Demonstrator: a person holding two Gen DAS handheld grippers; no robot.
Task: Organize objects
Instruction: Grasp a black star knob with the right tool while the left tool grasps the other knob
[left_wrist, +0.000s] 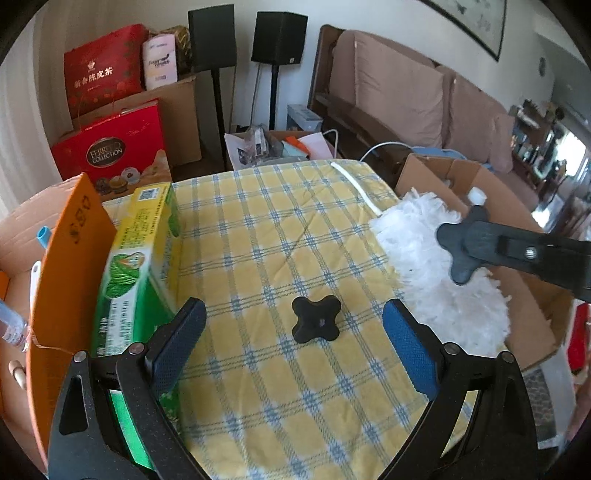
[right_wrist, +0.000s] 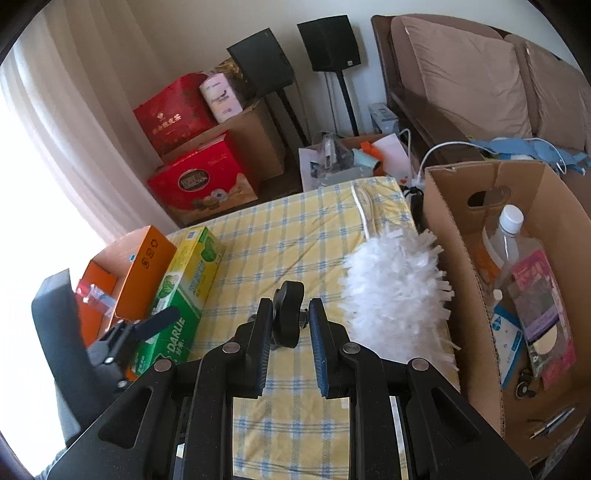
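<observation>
Daylight pours in from 9 o'clock through the curtain (right_wrist: 55, 122), blown out white in the right wrist view. Room evenly bright, soft shadows. Strong fisheye bending, black vignette at corners. Green box (left_wrist: 136, 266) slightly motion-blurred in left wrist view.

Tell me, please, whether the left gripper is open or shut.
Open: the left gripper's blue pads stand wide apart, a black knob lying on the tablecloth between them.
</observation>
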